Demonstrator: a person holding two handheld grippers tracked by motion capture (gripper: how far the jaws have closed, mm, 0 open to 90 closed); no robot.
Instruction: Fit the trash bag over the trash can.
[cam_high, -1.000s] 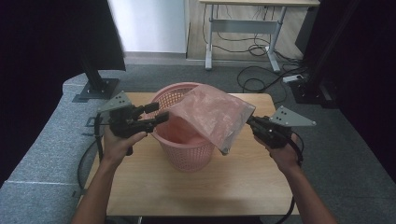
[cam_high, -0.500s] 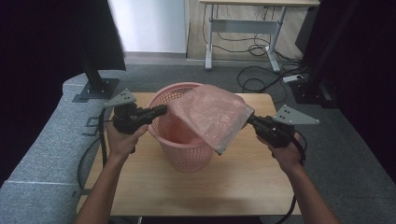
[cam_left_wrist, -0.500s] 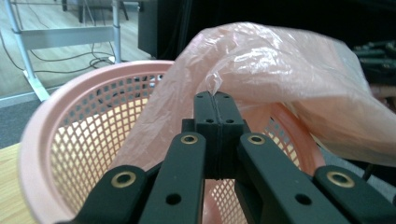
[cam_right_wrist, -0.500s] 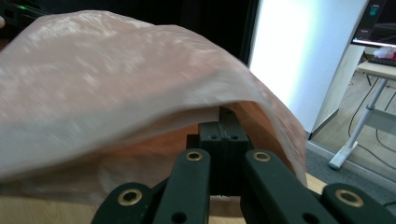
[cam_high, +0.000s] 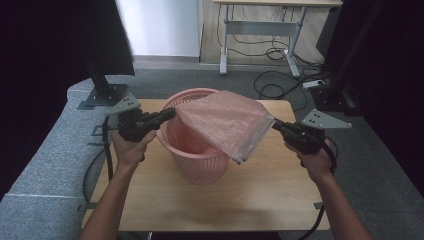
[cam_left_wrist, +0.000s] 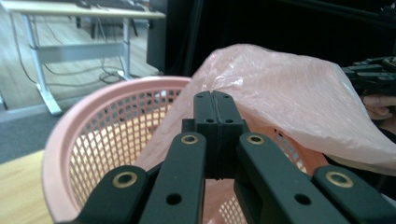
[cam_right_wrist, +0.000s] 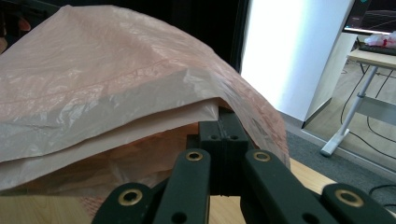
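While both tongs (cam_high: 172, 113) (cam_high: 274, 124) clamp the pink bag (cam_high: 225, 122) from above: basket (cam_left_wrist: 70, 140) mesh in left gripper view.

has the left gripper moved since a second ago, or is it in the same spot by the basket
Yes. In the high view the left gripper has gone right, up to the near-left rim of the pink basket, and its jaws have just closed on the pink bag.

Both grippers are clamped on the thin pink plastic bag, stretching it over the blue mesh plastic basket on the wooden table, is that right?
Not quite: the round mesh plastic basket is pink, not blue, as the high view shows. The rest holds: the left gripper and right gripper are both shut on the thin pink plastic bag, stretched over the basket on the wooden table.
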